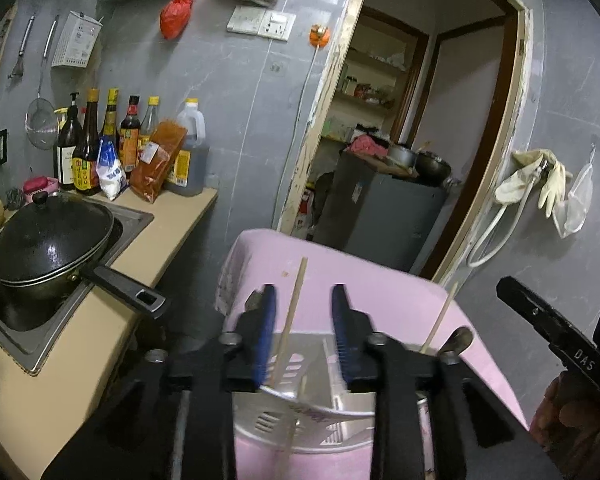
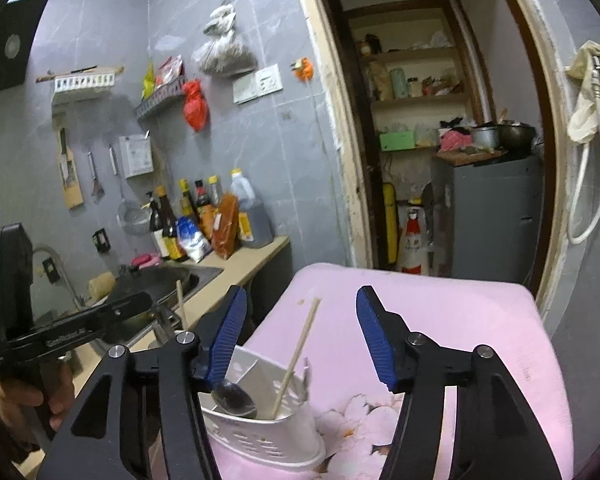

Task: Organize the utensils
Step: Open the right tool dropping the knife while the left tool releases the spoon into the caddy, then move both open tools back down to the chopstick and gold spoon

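Chopsticks (image 1: 290, 320), two in the left wrist view, stand in the white slotted utensil holder (image 2: 268, 432) on the pink cloth (image 2: 440, 320), one between the narrowly parted jaws of the left gripper (image 1: 304, 300), untouched. Right gripper (image 2: 300, 312) gapes wide, empty, above the holder. One dark spoon (image 2: 236, 398) lies inside, just beside its left jaw. Sorting looks nearly done; nothing loose shows.

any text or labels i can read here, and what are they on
"DAS": on the right gripper handle, seen from the left wrist.
Left gripper handle: white lettering, too blurred to read.
Sauce bottles: labels too small to read.
Red-and-white sack in the doorway: characters too blurred to read.
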